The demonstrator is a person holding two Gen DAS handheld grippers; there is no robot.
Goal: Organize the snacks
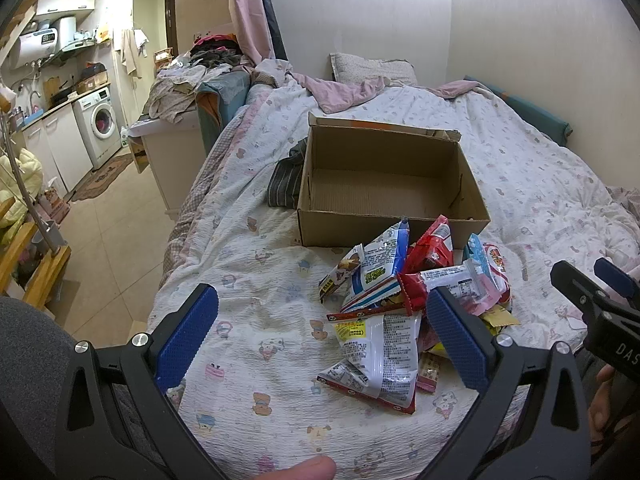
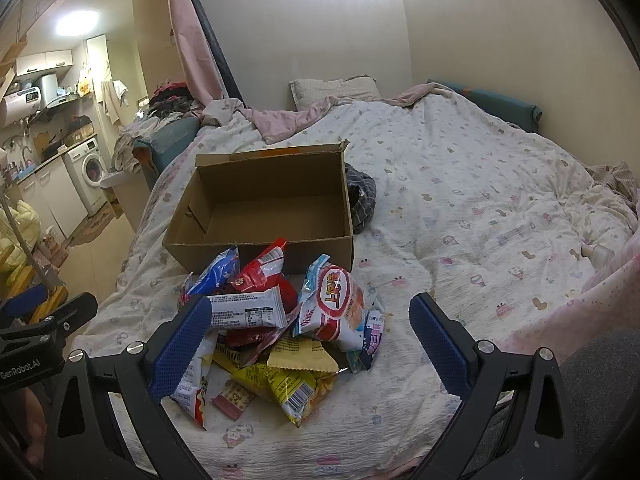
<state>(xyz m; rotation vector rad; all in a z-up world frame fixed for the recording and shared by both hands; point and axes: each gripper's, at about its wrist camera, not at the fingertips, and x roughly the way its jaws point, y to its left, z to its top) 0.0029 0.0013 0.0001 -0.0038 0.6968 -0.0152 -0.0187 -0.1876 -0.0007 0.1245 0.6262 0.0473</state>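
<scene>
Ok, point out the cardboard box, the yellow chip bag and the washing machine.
cardboard box (image 2: pixel 264 254): right wrist view, near outer wall.
yellow chip bag (image 2: pixel 294 392): right wrist view, middle of the bag's face.
washing machine (image 1: pixel 101 128): left wrist view, front panel by the door.

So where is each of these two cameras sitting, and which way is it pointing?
Left wrist view: sits on the left gripper, looking forward over the bed at the snack packets and cardboard box; its own two open blue fingers, a fingertip at the bottom edge, and the right gripper at the right edge show.
Right wrist view: sits on the right gripper, facing the same pile from its right side; its open fingers and the left gripper at the left edge show.
Shared: packets, empty box, bed, washing machine.
</scene>
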